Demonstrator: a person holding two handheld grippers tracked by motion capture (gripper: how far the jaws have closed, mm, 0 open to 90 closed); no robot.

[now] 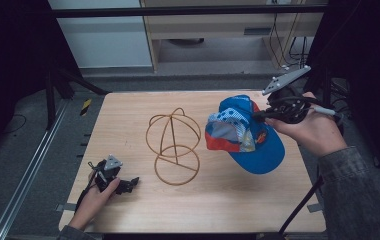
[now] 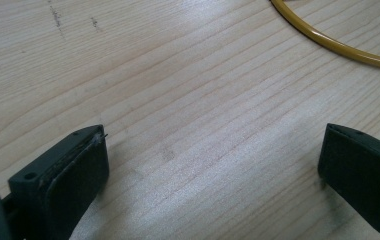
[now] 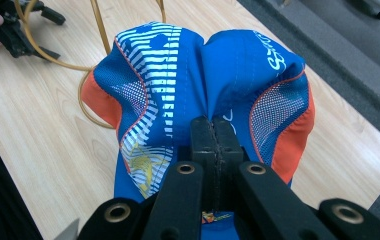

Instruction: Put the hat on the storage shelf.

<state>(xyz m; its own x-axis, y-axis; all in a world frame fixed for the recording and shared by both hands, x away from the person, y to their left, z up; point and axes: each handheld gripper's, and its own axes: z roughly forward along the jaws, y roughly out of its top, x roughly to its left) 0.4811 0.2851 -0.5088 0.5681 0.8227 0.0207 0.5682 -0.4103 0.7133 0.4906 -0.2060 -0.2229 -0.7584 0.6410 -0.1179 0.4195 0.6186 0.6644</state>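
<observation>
A blue cap (image 1: 248,132) with orange panels and white stripes hangs above the right part of the wooden table (image 1: 218,200). My right gripper (image 1: 258,116) is shut on the cap (image 3: 198,80); its jaws pinch a fold of the crown fabric, and the cap droops away from them. A yellow wire stand (image 1: 174,146) with a dome-shaped top sits at the table's middle, left of the cap. My left gripper (image 1: 133,183) rests on the table at the front left, held by a hand. Its jaws stand wide open over bare wood (image 2: 213,150), with the stand's ring (image 2: 338,47) just beyond.
The table ends in dark floor on all sides, with a metal rail (image 1: 23,170) along the left. Cabinets (image 1: 218,30) and cables stand beyond the far edge. A dark pole (image 1: 300,207) slants up at the front right corner.
</observation>
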